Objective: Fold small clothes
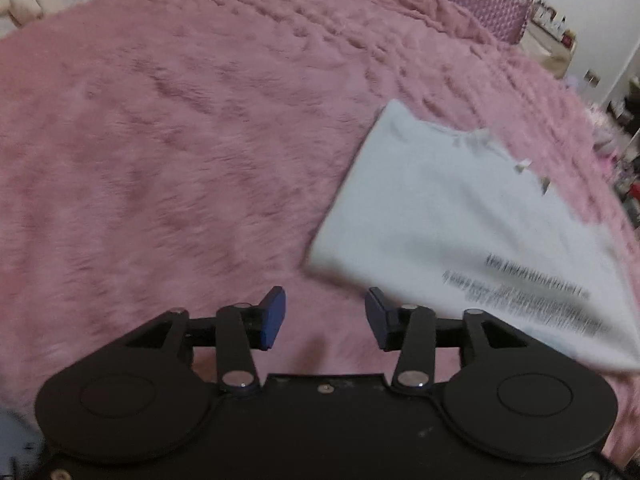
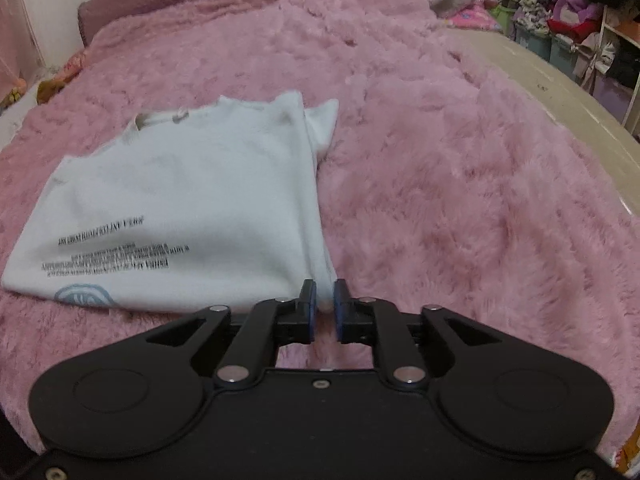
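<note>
A folded shirt lies on a blanket, ahead and left of the right gripper, its near corner between the fingers. Ahead-right of the left gripper.

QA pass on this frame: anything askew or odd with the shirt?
The white shirt is partly folded but uneven: a sleeve pokes out past the right edge. Right tool pinches its near corner; left tool is open, empty.

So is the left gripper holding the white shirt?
No, the left gripper is open over the pink fluffy blanket, with the white shirt off to its side.
</note>
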`<state>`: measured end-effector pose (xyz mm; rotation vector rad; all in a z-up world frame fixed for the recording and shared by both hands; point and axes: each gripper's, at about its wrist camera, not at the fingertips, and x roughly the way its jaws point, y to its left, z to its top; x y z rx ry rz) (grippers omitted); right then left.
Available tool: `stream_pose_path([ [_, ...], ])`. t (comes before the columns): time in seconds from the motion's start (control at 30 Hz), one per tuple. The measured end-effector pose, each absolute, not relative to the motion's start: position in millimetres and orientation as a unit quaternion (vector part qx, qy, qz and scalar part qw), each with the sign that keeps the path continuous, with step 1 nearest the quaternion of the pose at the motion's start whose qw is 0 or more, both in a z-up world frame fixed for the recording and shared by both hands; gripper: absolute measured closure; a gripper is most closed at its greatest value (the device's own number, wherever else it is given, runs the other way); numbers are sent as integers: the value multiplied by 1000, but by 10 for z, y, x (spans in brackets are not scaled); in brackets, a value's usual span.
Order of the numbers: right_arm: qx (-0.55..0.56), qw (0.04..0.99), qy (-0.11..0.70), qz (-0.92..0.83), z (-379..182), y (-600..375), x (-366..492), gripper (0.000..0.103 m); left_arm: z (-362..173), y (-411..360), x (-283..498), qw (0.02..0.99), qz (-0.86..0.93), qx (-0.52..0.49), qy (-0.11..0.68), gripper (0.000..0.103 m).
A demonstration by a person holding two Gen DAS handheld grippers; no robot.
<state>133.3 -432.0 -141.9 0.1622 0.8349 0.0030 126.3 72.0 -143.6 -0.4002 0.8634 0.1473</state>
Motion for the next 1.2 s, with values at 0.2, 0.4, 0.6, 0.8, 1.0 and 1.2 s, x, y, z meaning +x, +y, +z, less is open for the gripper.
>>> stream_pose_path([
  [0.2, 77, 916, 393, 9, -1469, -4296, 1454, 46, -1724, 565, 1856, 876, 104, -151, 447, 51],
  [0.4, 89, 902, 421, 23, -1749, -4211, 1717, 46, -1831, 472, 1992, 881, 98, -135, 443, 48],
  [0.6, 35, 908, 418, 22, -1757, -4016, 1759, 99, -1759, 375, 2018, 881, 71, -96, 457, 96],
  [0.8, 57, 912, 405, 33, -1372, -4195, 1615, 101, -1177, 427, 1557, 910, 65, -133, 388, 98],
  [1.0, 71, 900, 428, 45, -1168, -4412, 1350, 101, -902, 280, 1088, 913, 69, -120, 383, 98],
  [1.2, 79, 875, 477, 21, -1612, -4559, 887, 101, -1482, 377, 570, 857, 85, -136, 491, 98],
])
